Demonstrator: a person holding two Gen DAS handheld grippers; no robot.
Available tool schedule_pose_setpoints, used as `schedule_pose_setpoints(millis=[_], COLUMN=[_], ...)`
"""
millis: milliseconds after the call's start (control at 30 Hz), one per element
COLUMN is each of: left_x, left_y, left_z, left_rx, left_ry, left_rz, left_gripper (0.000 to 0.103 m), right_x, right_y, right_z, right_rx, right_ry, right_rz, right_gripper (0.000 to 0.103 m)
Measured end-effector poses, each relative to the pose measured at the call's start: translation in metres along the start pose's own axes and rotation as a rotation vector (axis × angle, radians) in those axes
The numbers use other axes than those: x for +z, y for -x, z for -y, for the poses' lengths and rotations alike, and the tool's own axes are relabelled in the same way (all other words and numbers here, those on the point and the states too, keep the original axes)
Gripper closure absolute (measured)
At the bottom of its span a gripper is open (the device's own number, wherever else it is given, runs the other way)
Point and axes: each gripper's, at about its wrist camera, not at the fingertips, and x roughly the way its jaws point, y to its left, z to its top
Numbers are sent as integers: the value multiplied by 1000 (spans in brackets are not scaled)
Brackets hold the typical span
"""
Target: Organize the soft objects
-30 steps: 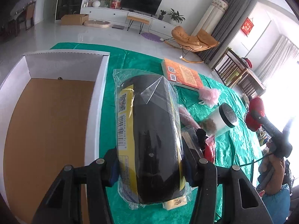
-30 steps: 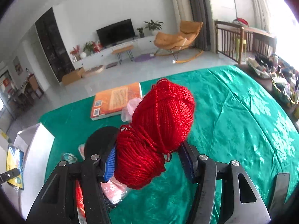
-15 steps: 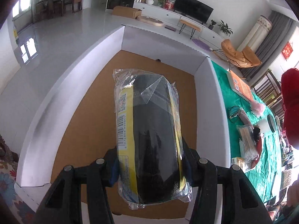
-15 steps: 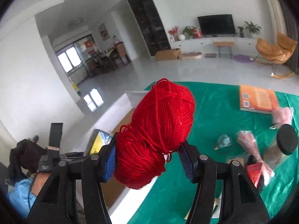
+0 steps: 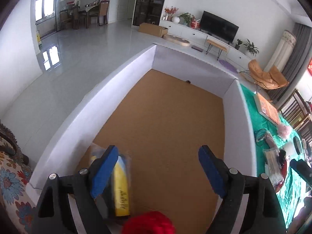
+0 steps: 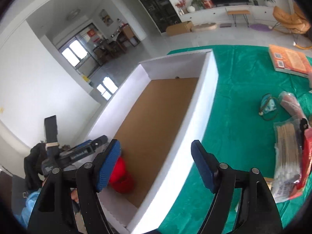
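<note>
Left wrist view: the left gripper (image 5: 158,170) has just been opening, its fingers (image 5: 104,168) spread wide with nothing pressed between them; the black-and-yellow packet (image 5: 121,187) lies blurred in the near left corner of the white box (image 5: 124,72), the red yarn (image 5: 149,222) close beside it.

Right wrist view: the right gripper (image 6: 155,166) has likewise just been opening, gripping nothing; the yarn sits in the box's near corner; withdrawing carelessly, a finger could catch the box wall and shove it.
</note>
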Motion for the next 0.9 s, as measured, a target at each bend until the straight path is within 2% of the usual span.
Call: schedule_pose_setpoints(millis=[133, 200, 267, 300, 400, 500, 633, 800, 900], left_x=[-17, -31, -54, -67, -105, -129, -141, -143, -138], left_y=[9, 10, 2, -5, -24, -49, -76, -98, -107], left_z=[79, 126, 167, 186, 237, 262, 274, 279, 283], left_rx=[-186, -276, -359, -391, -418, -370, -284, -247, -245], left_ry=[-124, -191, -237, -258, -304, -349, -413, -429, -438], left_rz=[23, 7, -42, -76, -170, -206, -196, -148, -120], left_gripper=[19, 15, 9, 8, 8, 8, 8, 8, 8], right_x=[-34, -56, -75, -85, -110, -125, -134, -143, -146], right_y=[47, 63, 73, 78, 96, 110, 111, 116, 119], right_z=[59, 96, 132, 150, 184, 201, 220, 239, 241], right_rx=[-241, -391, -544, -616, -779, -864, -949, -887, -886], right_ry=[-62, -113, -174, -198, -250, -271, -264, -344, -354], right_rz=[121, 145, 143, 146, 133, 123, 116, 115, 125], right_gripper=[25, 25, 25, 25, 25, 25, 25, 24, 23])
